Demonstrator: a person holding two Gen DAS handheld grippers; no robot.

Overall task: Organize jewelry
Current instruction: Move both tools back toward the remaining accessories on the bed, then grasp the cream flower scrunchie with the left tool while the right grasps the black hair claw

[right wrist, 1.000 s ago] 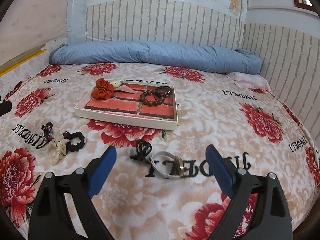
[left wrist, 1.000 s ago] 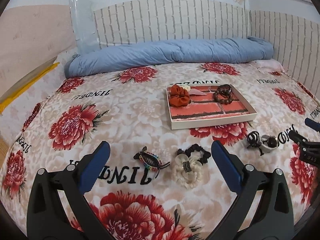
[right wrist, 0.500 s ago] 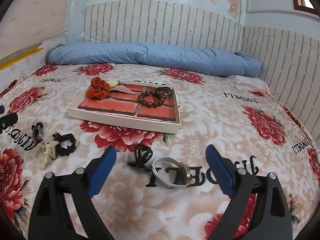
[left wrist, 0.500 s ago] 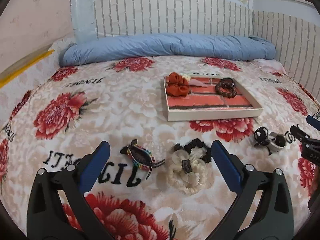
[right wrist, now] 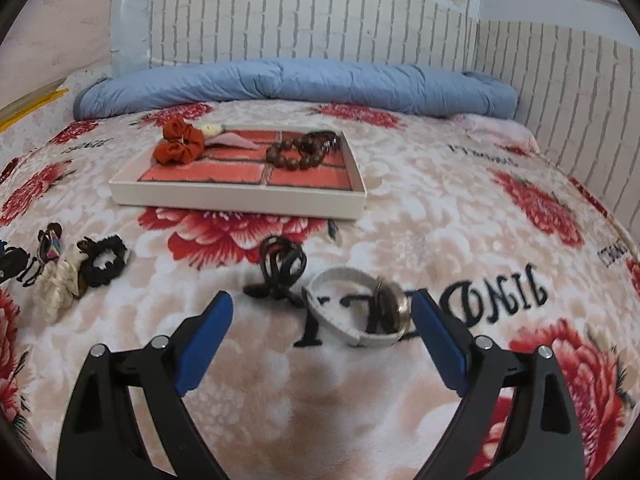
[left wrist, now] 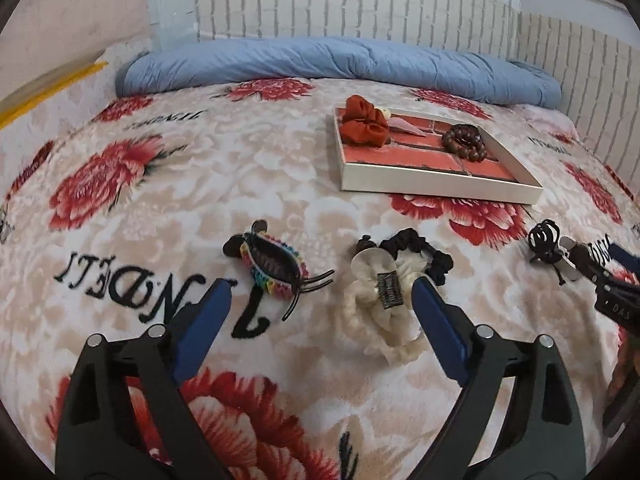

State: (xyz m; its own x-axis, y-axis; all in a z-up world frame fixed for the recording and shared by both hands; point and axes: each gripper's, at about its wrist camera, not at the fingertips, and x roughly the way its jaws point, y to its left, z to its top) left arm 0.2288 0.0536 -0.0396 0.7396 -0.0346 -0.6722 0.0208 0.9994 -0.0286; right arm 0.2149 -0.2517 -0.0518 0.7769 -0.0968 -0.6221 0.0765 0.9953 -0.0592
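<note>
A white tray (left wrist: 436,189) with a red brick-pattern lining holds an orange scrunchie (left wrist: 363,126), a pale pink clip and a brown bead bracelet (left wrist: 464,144). My left gripper (left wrist: 322,300) is open low over the bed, with a multicoloured claw clip (left wrist: 276,268) and a cream scrunchie (left wrist: 380,300) between its fingers; a black scrunchie (left wrist: 420,250) lies behind. My right gripper (right wrist: 322,312) is open, with a black claw clip (right wrist: 280,270) and a white-strapped watch (right wrist: 360,308) between its fingers. The tray (right wrist: 240,200) lies beyond.
Everything lies on a floral blanket (left wrist: 180,200) covering a bed. A rolled blue quilt (right wrist: 296,88) lies along the far edge against brick-pattern walls. My right gripper's tip (left wrist: 612,276) shows at the right edge of the left wrist view.
Both grippers have moved forward and lower toward the loose items, which now look larger and sit between the fingers. Both stay open.
</note>
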